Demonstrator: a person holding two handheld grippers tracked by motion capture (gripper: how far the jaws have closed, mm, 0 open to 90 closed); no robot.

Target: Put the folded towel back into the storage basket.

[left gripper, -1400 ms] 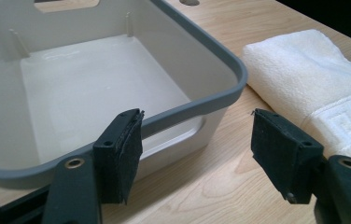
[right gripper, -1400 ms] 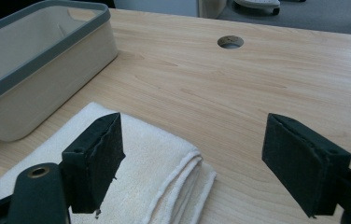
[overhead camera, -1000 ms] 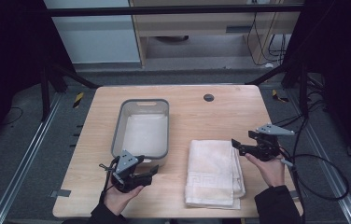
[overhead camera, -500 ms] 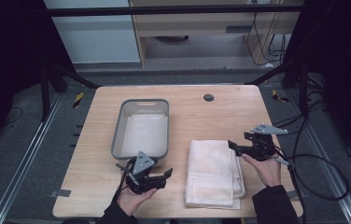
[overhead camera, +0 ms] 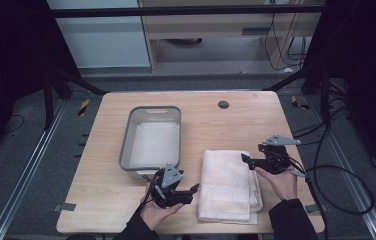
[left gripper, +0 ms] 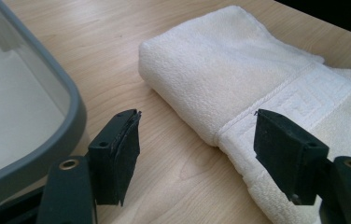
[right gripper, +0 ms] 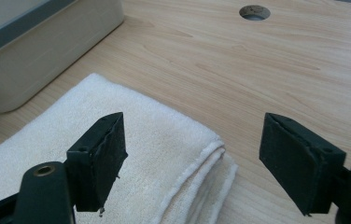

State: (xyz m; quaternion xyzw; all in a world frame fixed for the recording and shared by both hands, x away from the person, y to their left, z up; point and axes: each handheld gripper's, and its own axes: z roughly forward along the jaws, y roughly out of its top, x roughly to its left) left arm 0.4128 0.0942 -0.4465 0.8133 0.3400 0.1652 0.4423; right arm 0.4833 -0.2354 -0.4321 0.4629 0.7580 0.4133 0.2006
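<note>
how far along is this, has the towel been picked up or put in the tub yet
Done: nothing visible; the folded towel lies flat on the table beside the empty tub. In hand: nothing; left gripper and right gripper are open at the towel's two sides. Left: probably gripping and moving it.

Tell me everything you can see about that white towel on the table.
The towel is white terry cloth, folded into a thick rectangle with stacked layered edges. A woven geometric band crosses its near end. It lies flat on the wooden table, right of the grey bin. The left tool and the right tool flank it, both open; whether either touches it is unclear.
</note>
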